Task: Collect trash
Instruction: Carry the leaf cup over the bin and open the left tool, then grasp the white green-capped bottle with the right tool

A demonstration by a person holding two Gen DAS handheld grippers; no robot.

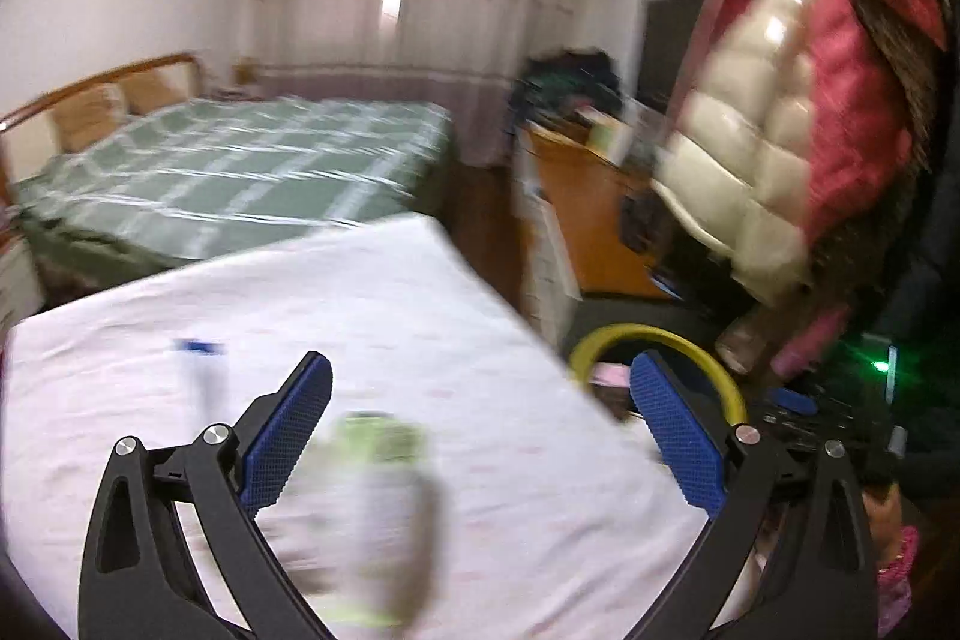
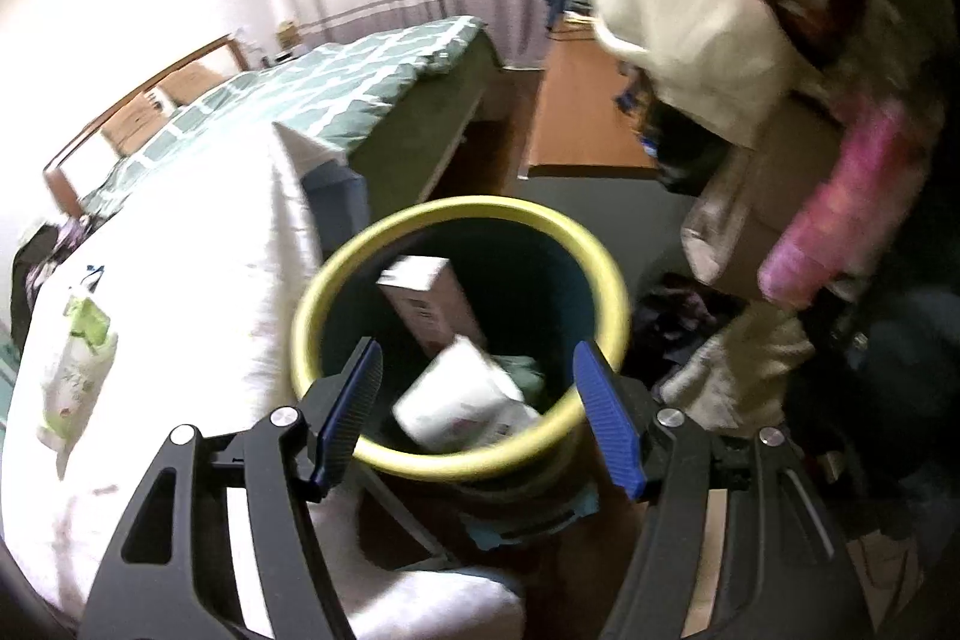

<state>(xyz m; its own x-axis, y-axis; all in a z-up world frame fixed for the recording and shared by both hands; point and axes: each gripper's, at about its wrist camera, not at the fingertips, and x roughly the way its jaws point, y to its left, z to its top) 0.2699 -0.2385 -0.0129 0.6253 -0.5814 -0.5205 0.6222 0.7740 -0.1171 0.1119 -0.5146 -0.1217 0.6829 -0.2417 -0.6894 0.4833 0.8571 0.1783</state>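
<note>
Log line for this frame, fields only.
left tool: open, above green-white packet on white bed | right tool: open, empty, over yellow-rimmed bin | bin: white boxes inside

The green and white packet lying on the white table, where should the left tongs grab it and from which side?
Probably across its narrow middle, coming down from above. The packet lies flat and long on the table, soft and crinkled, so the open left tongs can straddle its width. Its outline is blurred in the left view.
</note>
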